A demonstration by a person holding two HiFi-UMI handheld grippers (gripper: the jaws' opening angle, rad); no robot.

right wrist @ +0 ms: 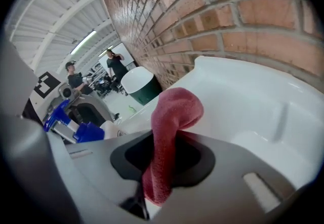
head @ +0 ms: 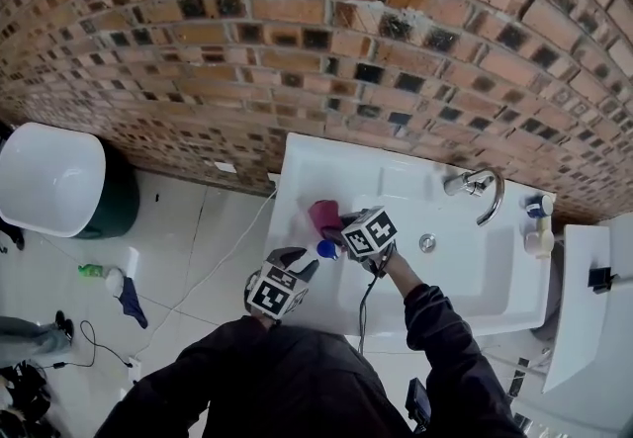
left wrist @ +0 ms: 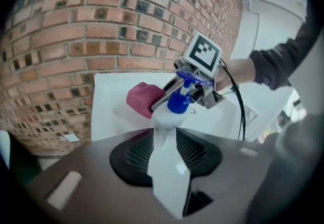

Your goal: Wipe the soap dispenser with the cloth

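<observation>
Grips the dispenser [left wrist: 169,162] between the left gripper [head: 302,266] jaws, blue pump pointing away toward the right gripper [head: 341,224], probably to offer the neck for wiping. Holds it lifted above the sink [head: 465,268] near its front edge, likely for reach all round. Pinches the red cloth [right wrist: 172,117] tight in the right jaws, a folded wad poking past the tips as the wiping face. Hovers just beside the pump; contact hard to tell.

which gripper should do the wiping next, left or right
Right, most likely. The right gripper is shut on the cloth, near the soap dispenser; the left gripper is shut on the dispenser's body and can only steady it.
</observation>
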